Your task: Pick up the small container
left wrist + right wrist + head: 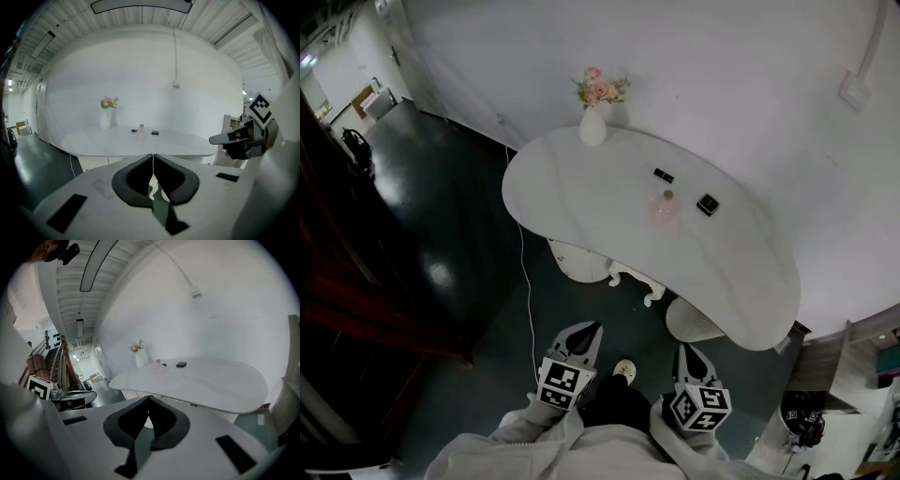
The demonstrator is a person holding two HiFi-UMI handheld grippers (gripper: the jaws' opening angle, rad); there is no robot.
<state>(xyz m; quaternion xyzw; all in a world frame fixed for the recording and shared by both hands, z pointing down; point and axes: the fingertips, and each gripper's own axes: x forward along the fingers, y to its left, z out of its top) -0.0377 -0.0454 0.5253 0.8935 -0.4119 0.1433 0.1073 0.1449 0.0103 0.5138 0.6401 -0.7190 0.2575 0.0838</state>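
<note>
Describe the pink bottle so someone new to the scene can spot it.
Find the white curved table by the wall, with a flower vase at its far end. Three small things sit near the table's middle. The bottle is the only upright, pale pink one, with a tan cap. The bar behind it and the box to its right are low and black.
</note>
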